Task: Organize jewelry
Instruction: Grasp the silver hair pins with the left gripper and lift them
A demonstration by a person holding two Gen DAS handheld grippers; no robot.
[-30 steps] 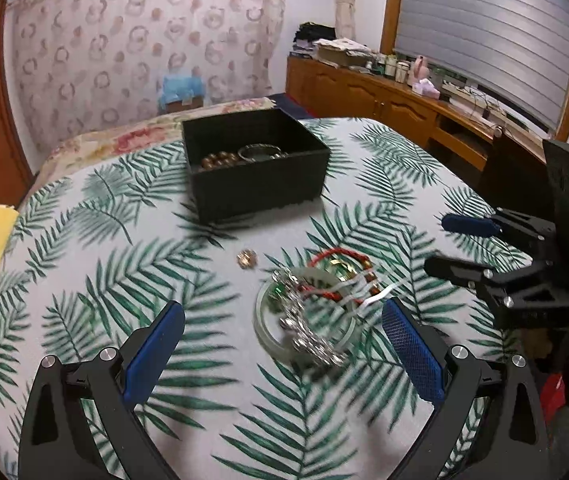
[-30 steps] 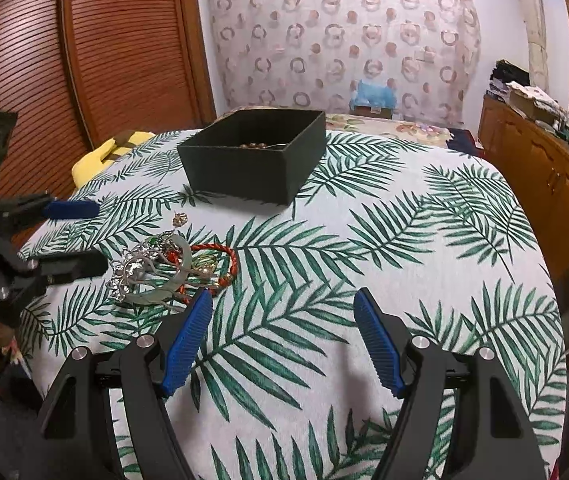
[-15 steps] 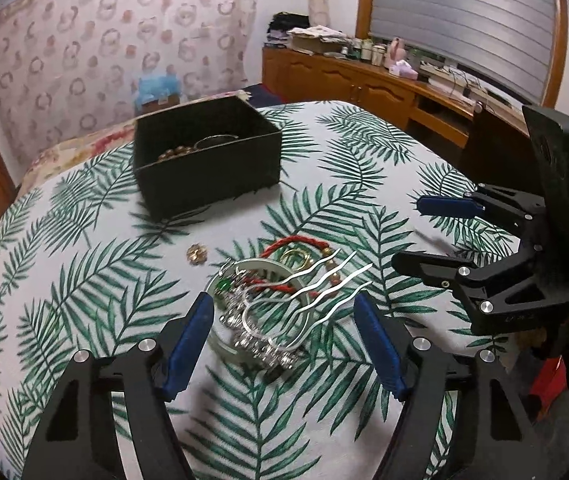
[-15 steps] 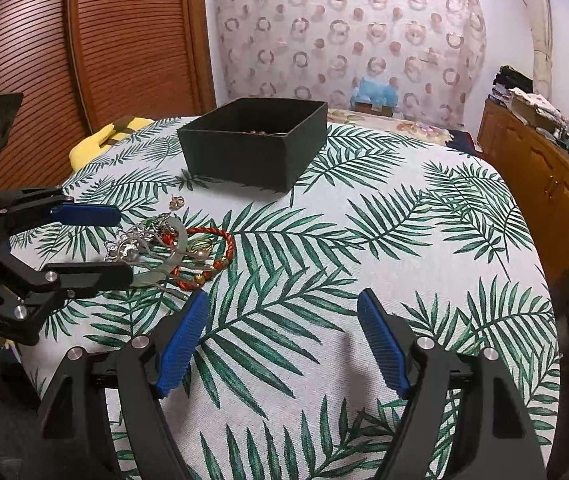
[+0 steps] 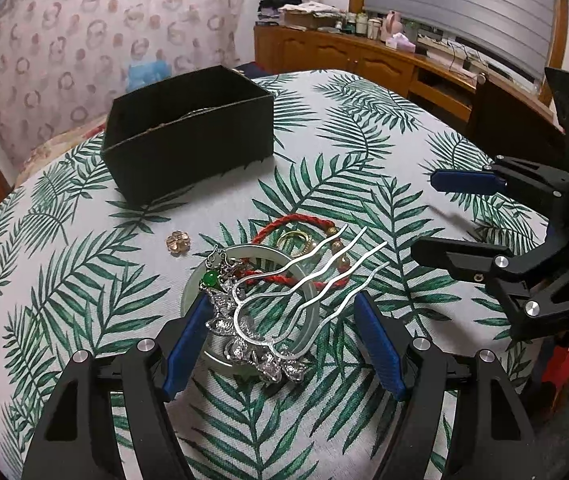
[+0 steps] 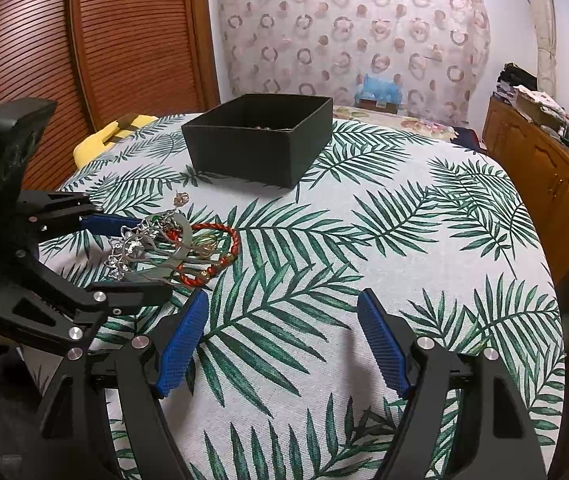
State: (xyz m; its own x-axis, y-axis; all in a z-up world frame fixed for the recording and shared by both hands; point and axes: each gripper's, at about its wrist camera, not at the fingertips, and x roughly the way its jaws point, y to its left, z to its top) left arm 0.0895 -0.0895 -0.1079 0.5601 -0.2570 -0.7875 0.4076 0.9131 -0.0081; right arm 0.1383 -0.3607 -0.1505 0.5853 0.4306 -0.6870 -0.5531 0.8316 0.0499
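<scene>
A silver hair comb with an ornate head and wavy prongs rests across a pale jade bangle on the table. My left gripper is shut on the comb, one blue pad at the head and the other against the outer prong. A red braided bracelet, a gold ring and a small flower charm lie just beyond. The black box stands farther back with some jewelry inside. My right gripper hovers open over bare cloth, right of the pile, with nothing between its fingers.
A palm-leaf cloth covers the round table. A yellow item lies at the table's far left edge. A wooden sideboard with clutter runs along the window wall, and louvred wooden doors stand on the other side.
My left gripper has come forward and down onto the jewelry pile, and its jaws have narrowed from wide open to a grip on the comb. The right gripper has stayed put.
</scene>
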